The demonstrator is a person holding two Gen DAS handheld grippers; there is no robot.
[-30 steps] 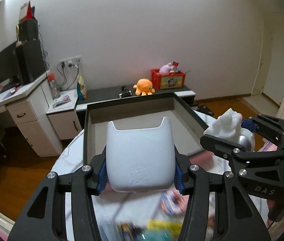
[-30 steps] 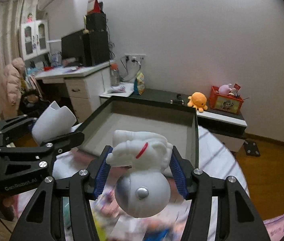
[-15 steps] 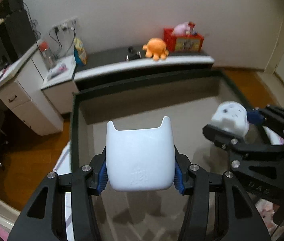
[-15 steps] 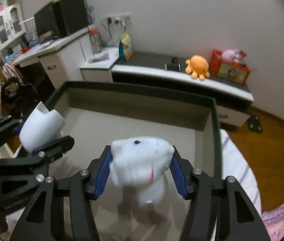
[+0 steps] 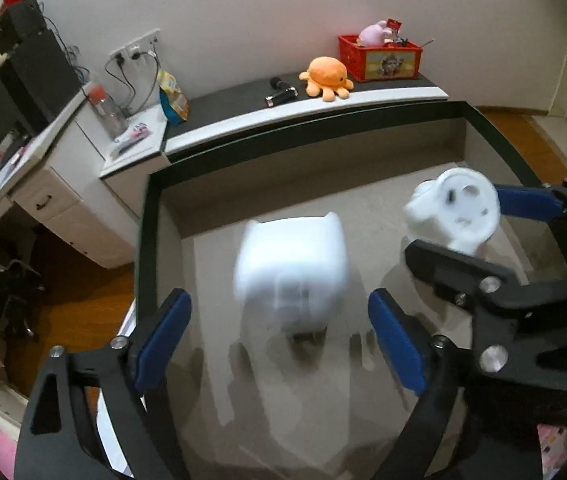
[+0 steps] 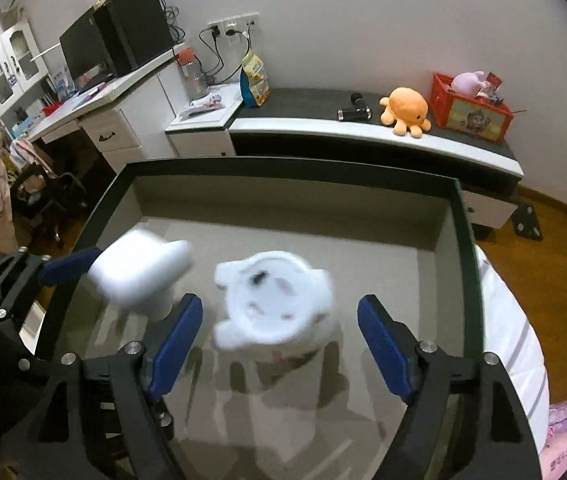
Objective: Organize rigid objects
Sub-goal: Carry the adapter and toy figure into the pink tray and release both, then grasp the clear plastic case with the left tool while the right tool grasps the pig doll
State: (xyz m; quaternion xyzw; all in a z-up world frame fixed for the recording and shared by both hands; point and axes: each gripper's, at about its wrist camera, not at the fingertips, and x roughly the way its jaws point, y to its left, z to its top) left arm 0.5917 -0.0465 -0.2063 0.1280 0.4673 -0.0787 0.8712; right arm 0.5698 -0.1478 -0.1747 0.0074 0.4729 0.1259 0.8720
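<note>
A white cup-like holder with two ear points [image 5: 291, 268] is blurred between the spread fingers of my open left gripper [image 5: 279, 340], free of both pads, over the grey floor of a dark-rimmed storage box [image 5: 147, 240]. A white toy figure [image 6: 275, 308] is blurred between the spread fingers of my open right gripper [image 6: 281, 340], also free of the pads. The figure shows in the left wrist view [image 5: 455, 212] and the holder in the right wrist view [image 6: 139, 276]. The box rim [image 6: 467, 264] surrounds both.
Behind the box a low cabinet [image 5: 303, 108] carries an orange plush octopus [image 5: 327, 78], a red crate [image 5: 379, 58] and a black tool. A white desk with drawers [image 6: 111, 128] stands left. Wooden floor lies beyond the box on both sides.
Both grippers have opened. The holder and the toy figure have left the pads and are dropping into the box, which the grippers moved over from the cluttered table.
</note>
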